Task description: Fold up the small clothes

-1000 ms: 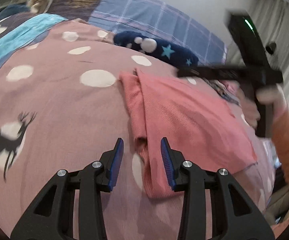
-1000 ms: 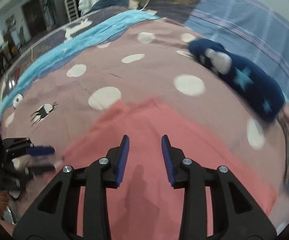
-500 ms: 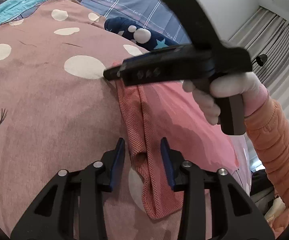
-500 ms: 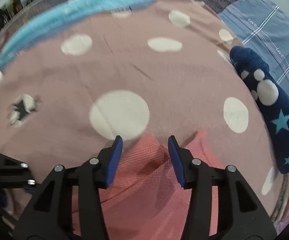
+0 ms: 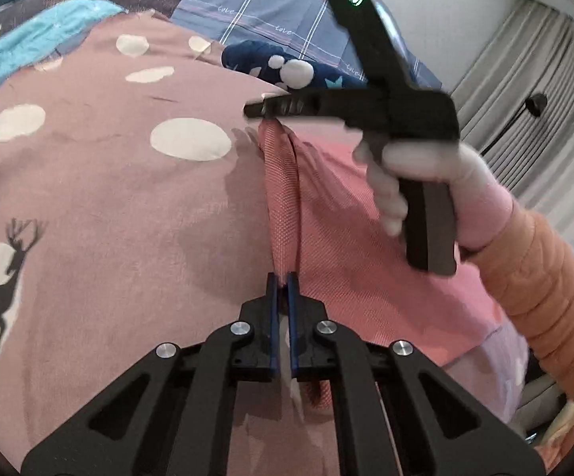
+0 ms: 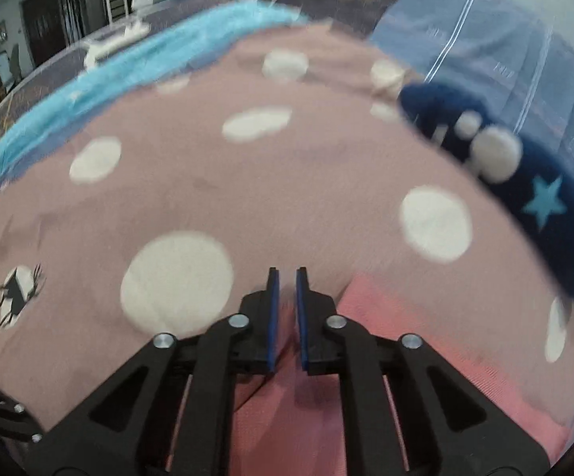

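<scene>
A coral-pink knit garment (image 5: 338, 238) lies on a pink spotted blanket (image 5: 128, 198). My left gripper (image 5: 282, 283) is shut on the near end of its raised folded edge. My right gripper (image 5: 261, 113) shows in the left wrist view at the far end of that same edge, pinching it and lifting it into a ridge. In the right wrist view the right gripper (image 6: 286, 277) has its jaws nearly together, with the pink garment (image 6: 406, 349) bunched between and under them.
A navy plush item with stars and white pompoms (image 6: 525, 182) lies at the far right of the blanket. A blue checked pillow (image 5: 279, 16) and a turquoise blanket (image 6: 128, 75) lie beyond. Grey curtains (image 5: 545, 91) hang at the right.
Both grippers have shut on the garment's left edge, the left at the near end and the right at the far end. The edge has risen into a taut ridge.
</scene>
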Demonstrator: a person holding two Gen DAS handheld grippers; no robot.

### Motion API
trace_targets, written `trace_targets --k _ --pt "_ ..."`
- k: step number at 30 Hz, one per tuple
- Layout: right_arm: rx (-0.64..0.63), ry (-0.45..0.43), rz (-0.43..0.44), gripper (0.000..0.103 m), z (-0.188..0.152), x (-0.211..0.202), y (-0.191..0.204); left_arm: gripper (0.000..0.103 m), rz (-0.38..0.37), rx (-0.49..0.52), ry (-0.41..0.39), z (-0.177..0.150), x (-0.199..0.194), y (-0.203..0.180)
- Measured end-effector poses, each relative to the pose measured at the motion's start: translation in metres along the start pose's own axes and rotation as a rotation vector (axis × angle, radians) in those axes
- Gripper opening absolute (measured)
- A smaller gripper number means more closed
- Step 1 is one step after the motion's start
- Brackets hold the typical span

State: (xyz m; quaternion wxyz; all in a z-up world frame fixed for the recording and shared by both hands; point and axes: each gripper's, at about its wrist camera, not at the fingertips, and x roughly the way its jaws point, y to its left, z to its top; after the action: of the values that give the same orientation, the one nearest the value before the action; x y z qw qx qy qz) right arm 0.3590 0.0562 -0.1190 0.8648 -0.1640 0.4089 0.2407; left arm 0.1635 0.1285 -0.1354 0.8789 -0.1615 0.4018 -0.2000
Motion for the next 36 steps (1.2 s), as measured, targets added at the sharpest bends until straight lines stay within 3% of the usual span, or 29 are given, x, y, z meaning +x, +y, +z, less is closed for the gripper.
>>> trace_targets --k 3,7,12,16,18,21,25,27,28,29,31,34,36 --pt "0.079 -0.05 0.036 0.014 0.004 -0.024 -0.016 0.004 -0.025 -0.019 0.004 -0.004 -0.005 0.005" --pt "0.002 -0.063 0.064 0.023 -0.015 -0.069 -0.009 0.009 -0.043 -0.059 -0.037 -0.01 -0.025 0.017" --pt "-0.161 -0.042 0.105 0.032 -0.084 -0.125 0.029 0.022 -0.017 -0.074 -0.068 -0.021 -0.042 0.025" --pt "-0.335 -0.049 0.133 0.046 -0.14 -0.159 0.081 0.025 0.001 -0.117 -0.095 -0.024 -0.05 0.035" --pt "-0.449 -0.062 0.061 0.051 -0.166 -0.165 0.111 0.027 0.011 -0.143 -0.104 -0.026 -0.053 0.039" --pt "-0.605 -0.064 -0.168 0.052 -0.194 -0.151 0.144 0.027 0.022 -0.164 -0.11 -0.03 -0.056 0.041" --pt "-0.668 -0.105 -0.332 0.052 -0.196 -0.126 0.166 0.03 0.038 -0.174 -0.126 -0.032 -0.063 0.042" --pt "-0.67 -0.139 -0.407 0.048 -0.185 -0.111 0.173 0.032 0.042 -0.176 -0.139 -0.03 -0.067 0.043" --pt "-0.669 -0.145 -0.421 0.032 -0.18 -0.104 0.175 0.033 0.042 -0.177 -0.147 -0.028 -0.07 0.045" --pt "-0.668 -0.142 -0.411 0.005 -0.175 -0.094 0.177 0.033 0.039 -0.181 -0.15 -0.026 -0.072 0.047" --pt "-0.652 -0.128 -0.398 0.005 -0.17 -0.085 0.178 0.035 0.018 -0.193 -0.155 -0.02 -0.075 0.052" --pt "-0.551 -0.176 -0.321 0.005 -0.166 -0.111 0.171 0.038 -0.051 -0.178 -0.127 -0.006 -0.07 0.055" --pt "-0.495 -0.18 -0.264 0.005 -0.164 -0.124 0.16 0.051 -0.118 -0.167 -0.084 0.01 -0.058 0.055"
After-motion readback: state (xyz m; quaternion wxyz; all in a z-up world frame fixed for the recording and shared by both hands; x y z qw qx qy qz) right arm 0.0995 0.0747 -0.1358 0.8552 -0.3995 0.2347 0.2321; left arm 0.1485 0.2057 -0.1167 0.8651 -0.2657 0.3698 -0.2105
